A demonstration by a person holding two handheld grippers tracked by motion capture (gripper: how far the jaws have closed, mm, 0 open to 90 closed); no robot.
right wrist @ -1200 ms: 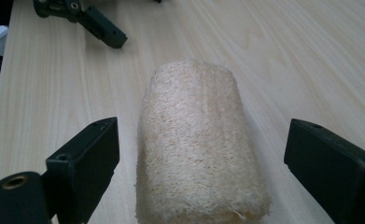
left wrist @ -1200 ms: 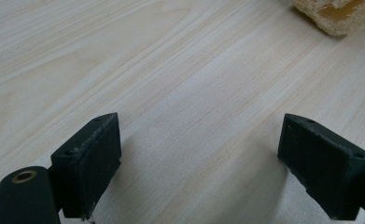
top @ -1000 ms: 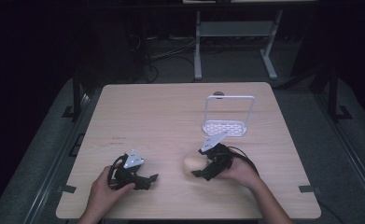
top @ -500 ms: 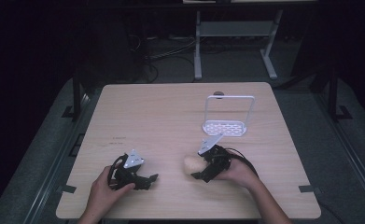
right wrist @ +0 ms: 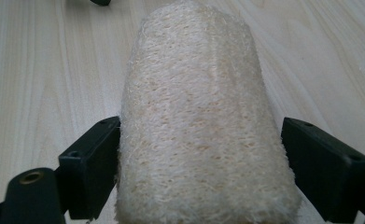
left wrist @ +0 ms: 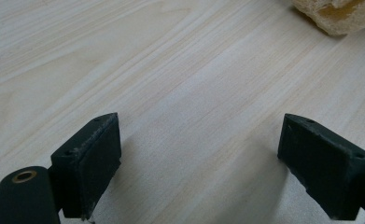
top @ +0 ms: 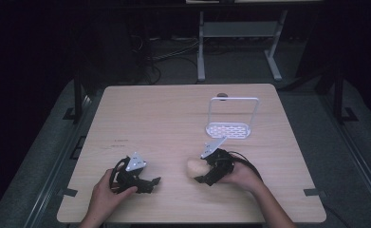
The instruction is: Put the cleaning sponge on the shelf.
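Jaws of the right gripper (right wrist: 201,154) stand on either side of a pale, fibrous loofah sponge (right wrist: 199,126), the left jaw touching its flank while a narrow gap shows at the right one, so whether they truly pinch it cannot be told. Seen from the right gripper view, the loofah fills the space between the jaws and runs forward along the light wooden table (right wrist: 31,70). In the high view the loofah (top: 196,167) lies on the table at the near side, just left of the right gripper (top: 207,175), which the person's right hand (top: 240,175) holds low over the boards. Jaws of the left gripper (left wrist: 203,163) are spread wide over bare wood with nothing between them; the left gripper view catches one end of the loofah (left wrist: 336,16) at its upper right corner, well apart from those jaws. From above, the left gripper (top: 152,182) rests near the front edge in the left hand (top: 108,192), pointing toward the loofah. Farther back on the right half of the table (top: 164,114) stands a white wire-framed rack (top: 231,118) with a perforated base, apart from both grippers.
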